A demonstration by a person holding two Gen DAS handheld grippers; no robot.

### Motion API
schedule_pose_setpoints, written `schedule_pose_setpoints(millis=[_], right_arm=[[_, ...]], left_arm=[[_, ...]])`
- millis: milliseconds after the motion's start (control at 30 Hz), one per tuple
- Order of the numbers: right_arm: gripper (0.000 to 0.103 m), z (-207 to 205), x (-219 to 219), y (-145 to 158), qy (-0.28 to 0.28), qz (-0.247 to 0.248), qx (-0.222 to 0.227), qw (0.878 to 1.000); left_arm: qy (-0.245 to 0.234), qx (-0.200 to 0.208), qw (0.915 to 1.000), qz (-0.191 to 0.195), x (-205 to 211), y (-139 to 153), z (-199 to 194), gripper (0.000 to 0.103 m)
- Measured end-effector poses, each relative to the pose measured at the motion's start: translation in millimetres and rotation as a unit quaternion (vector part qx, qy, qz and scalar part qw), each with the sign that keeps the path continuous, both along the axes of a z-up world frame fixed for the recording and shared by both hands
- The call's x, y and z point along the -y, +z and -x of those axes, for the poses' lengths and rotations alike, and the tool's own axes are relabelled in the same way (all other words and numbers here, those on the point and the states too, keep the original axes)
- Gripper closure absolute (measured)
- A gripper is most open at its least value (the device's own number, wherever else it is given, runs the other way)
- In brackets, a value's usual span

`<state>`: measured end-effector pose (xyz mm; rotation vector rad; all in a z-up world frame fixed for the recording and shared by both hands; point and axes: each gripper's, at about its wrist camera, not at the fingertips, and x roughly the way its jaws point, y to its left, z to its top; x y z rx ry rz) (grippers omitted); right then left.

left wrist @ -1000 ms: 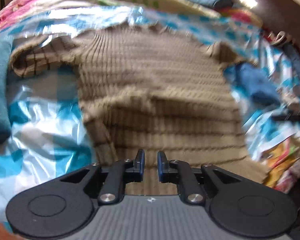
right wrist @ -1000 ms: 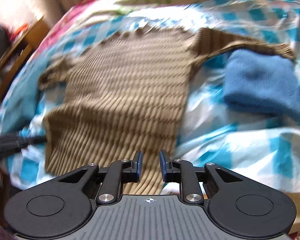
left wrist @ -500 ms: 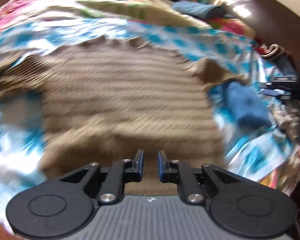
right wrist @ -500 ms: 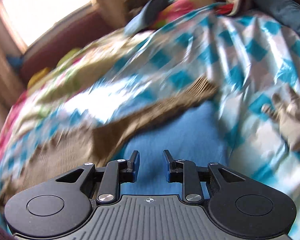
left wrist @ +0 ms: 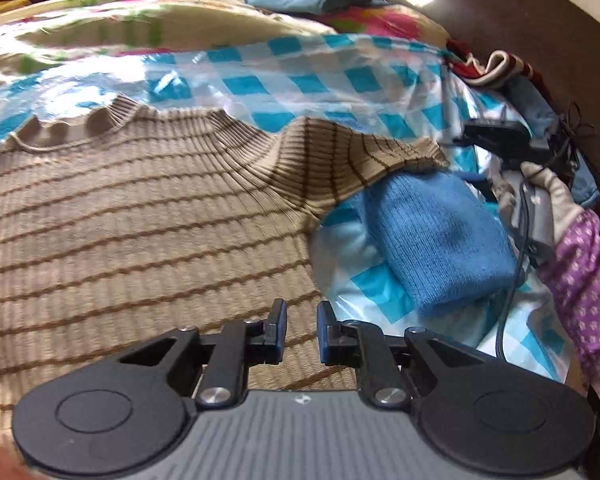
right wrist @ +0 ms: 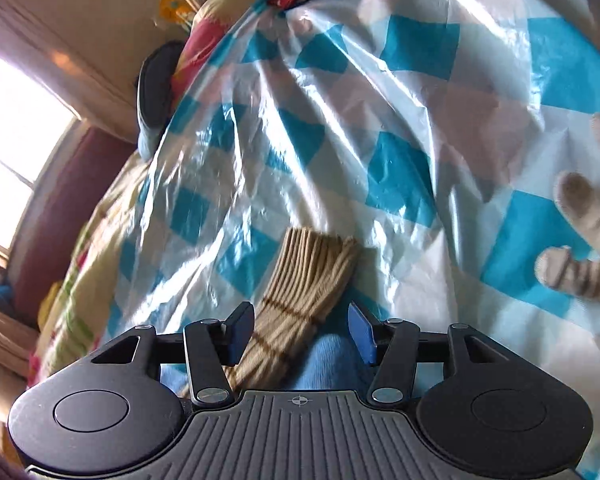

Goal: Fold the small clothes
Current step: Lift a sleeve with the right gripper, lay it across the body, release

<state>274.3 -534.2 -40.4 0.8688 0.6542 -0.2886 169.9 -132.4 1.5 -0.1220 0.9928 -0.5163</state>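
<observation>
**Sweater spread flat, sleeve end between right tongs**

Sweater [left wrist: 140, 224], tan ribbed with brown stripes, lies flat on the blue-checked plastic sheet [left wrist: 300, 80] over the bed. Its sleeve [right wrist: 300, 280] extends toward 3 o'clock, draped over a folded blue knit [left wrist: 440, 236].

Left tongs [left wrist: 302, 332]: nearly closed, empty, above the sweater body.

Right tongs [right wrist: 302, 332]: jaws opening, sleeve end between them, pads not pressing.

Gloved hand [right wrist: 588, 240] at 3 o'clock.
</observation>
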Motion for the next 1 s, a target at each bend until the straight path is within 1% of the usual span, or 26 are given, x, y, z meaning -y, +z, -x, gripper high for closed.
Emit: schedule_pose_setpoints(millis=[67,167,267,300,333,400,433,533,633,700,767,900,1000], right_arm=[[0.05,-11,0,-6,0.012,-0.002,-0.002,1.0],[0.051,-20,-1,-18,0.01,-0.004,-0.02,1.0],[0.051,-17,-1,-22,0.006,-0.012,-0.01,1.0],[0.055,-14,1,-21,0.004,-0.015,-0.007,1.0],[0.07,-12,2,-21,0.005,-0.021,-0.006,1.0],[0.086,-7,2,-17,0.014,-0.025,0.0,1.0],[0.089,-6,0,-13,0.02,-0.019,0.006,1.0],[0.094,-1,-8,9,0.041,0.006,0.032,0.999],[0.095,1,-18,36,0.061,0.014,0.064,0.996],[0.095,5,-28,57,0.079,0.02,0.086,0.993],[0.095,9,-43,79,0.1,0.025,0.107,0.989],[0.095,8,-93,121,0.161,0.043,0.148,0.975],[0.095,1,-146,141,0.22,0.041,0.167,0.96]], left_arm=[[-0.002,-0.01,1.0,-0.002,5,-6,-1,0.082],[-0.001,-0.017,0.9998,-0.001,10,-11,-4,0.081],[-0.003,-0.011,0.9999,-0.003,17,-11,-8,0.08],[-0.004,-0.008,1.0,-0.002,19,-9,-11,0.08],[-0.003,-0.004,1.0,-0.002,22,-8,-13,0.08],[-0.002,0.009,1.0,-0.002,27,-4,-19,0.08],[-0.001,0.017,0.9998,-0.006,29,-2,-21,0.079],[0.004,0.031,0.9994,-0.011,32,1,-26,0.078],[0.013,0.043,0.9989,-0.016,31,1,-32,0.077],[0.026,0.049,0.9982,-0.024,27,-1,-36,0.076],[0.038,0.051,0.9977,-0.024,18,-2,-37,0.076],[0.064,0.046,0.9968,-0.011,-13,-2,-30,0.075],[0.092,0.045,0.9947,-0.007,-46,-3,-22,0.074]])
